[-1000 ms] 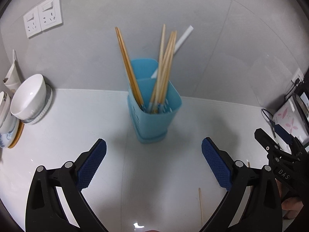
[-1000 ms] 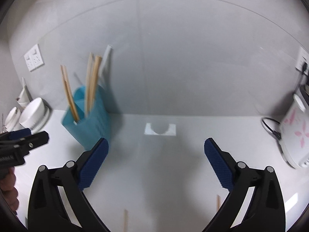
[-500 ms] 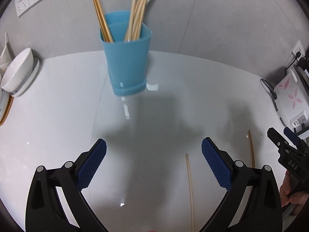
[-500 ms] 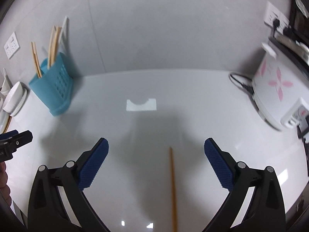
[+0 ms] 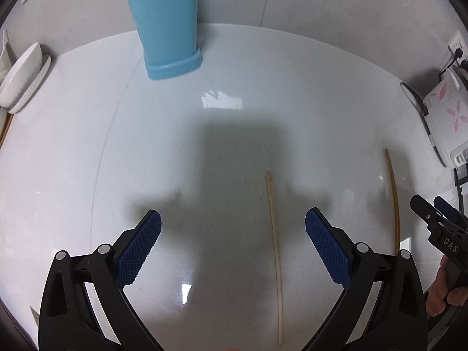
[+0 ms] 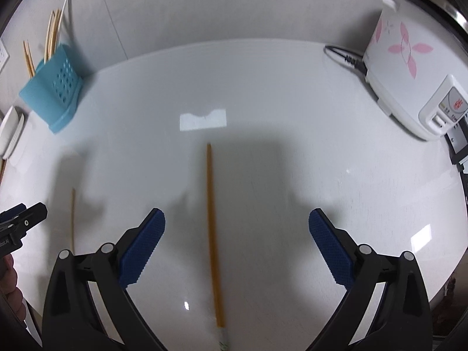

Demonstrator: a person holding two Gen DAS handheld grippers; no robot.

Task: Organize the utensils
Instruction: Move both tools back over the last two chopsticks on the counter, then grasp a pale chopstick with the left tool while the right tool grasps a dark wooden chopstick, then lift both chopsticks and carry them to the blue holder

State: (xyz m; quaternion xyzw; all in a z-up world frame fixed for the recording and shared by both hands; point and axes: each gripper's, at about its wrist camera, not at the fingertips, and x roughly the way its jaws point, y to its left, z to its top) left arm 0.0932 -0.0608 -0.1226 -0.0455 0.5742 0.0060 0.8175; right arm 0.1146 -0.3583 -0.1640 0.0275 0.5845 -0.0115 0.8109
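Two loose chopsticks lie on the white counter. In the left wrist view a pale chopstick (image 5: pixel 275 260) lies lengthwise between the open fingers of my left gripper (image 5: pixel 233 247), nearer the right pad. A darker chopstick (image 5: pixel 393 199) lies further right, beside my right gripper (image 5: pixel 438 222). In the right wrist view that darker chopstick (image 6: pixel 212 234) runs between the fingers of my open right gripper (image 6: pixel 237 247), and the pale chopstick (image 6: pixel 73 219) lies to the left. The blue utensil holder (image 5: pixel 165 26) with several chopsticks stands at the back by the wall, also seen as the blue utensil holder (image 6: pixel 52 96) at far left.
White bowls (image 5: pixel 22 79) are stacked at the left edge of the counter. A white rice cooker (image 6: pixel 409 67) with pink flowers and its black cord (image 6: pixel 345 57) stand at the back right. A hand (image 5: pixel 438 295) holds the right gripper.
Both grippers have tilted down and drawn back from the blue holder. The two loose chopsticks now lie between or near the fingers. Both grippers stay open.
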